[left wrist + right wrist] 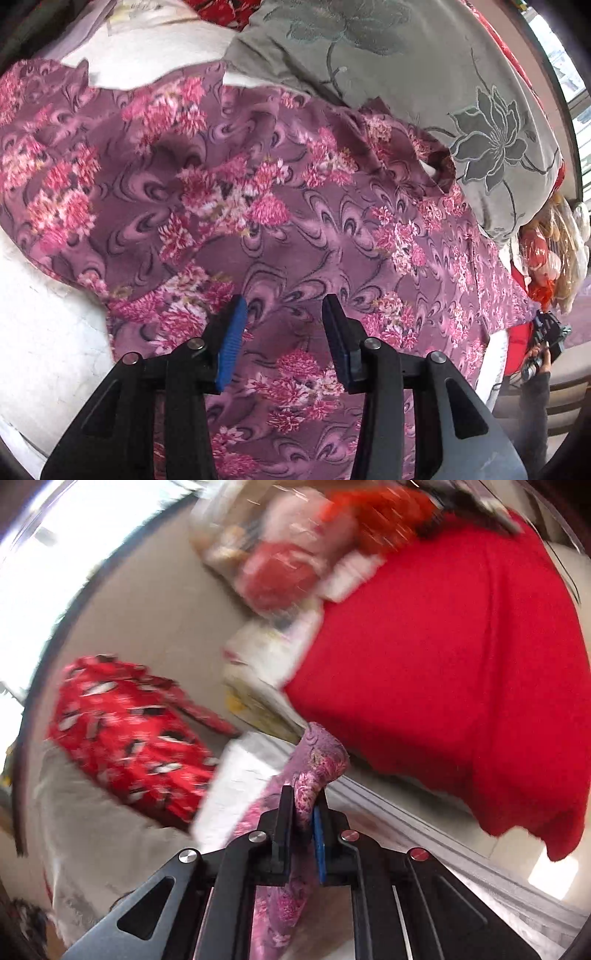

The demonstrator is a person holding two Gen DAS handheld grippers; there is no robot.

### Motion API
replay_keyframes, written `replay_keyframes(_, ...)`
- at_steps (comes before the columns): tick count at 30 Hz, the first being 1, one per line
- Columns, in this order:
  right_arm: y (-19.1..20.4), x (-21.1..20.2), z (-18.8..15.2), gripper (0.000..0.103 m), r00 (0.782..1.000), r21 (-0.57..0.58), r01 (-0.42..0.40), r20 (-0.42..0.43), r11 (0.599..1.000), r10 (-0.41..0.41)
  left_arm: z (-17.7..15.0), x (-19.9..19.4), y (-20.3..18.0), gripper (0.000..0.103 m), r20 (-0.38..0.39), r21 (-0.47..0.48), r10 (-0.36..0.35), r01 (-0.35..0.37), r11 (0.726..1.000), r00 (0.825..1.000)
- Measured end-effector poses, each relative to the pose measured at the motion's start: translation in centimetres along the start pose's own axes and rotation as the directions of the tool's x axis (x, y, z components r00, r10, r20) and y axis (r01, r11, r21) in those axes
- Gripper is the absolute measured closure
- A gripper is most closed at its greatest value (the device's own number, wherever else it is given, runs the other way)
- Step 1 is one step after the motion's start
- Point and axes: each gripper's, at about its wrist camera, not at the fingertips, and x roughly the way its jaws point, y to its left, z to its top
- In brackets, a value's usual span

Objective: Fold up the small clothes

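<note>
A purple garment with pink flowers (258, 206) lies spread over a white surface (48, 325) in the left wrist view. My left gripper (284, 306) is open just above its near part, with nothing between the blue pads. My right gripper (304, 797) is shut on a bunched edge of the same purple floral garment (317, 757), which sticks up past the fingertips and hangs down below them. The right gripper also shows small at the garment's far right edge in the left wrist view (546, 332).
A grey pillow with a stitched flower (443, 110) lies behind the garment. A large red cloth (443, 664), a red patterned cloth (129, 738), and plastic-wrapped packages (280, 554) lie around the white surface. The right wrist view is motion-blurred.
</note>
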Motion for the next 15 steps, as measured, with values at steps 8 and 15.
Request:
replay_keyframes(8,10.7,-3.4,-5.9,0.094,0.967,-0.227,-0.236,-0.150,0.945,0.206,-0.2,-0.2,2.1,0.063,-0.018,-0.093,-0.106,0.104,0.990,0.994)
replay_keyframes(15,19.3,-3.3,-16.2,0.094,0.896,-0.307,-0.389,-0.348,0.869,0.278,-0.1,-1.0,3.3,0.063,-0.042,-0.119,-0.166,0.160,0.980,0.985)
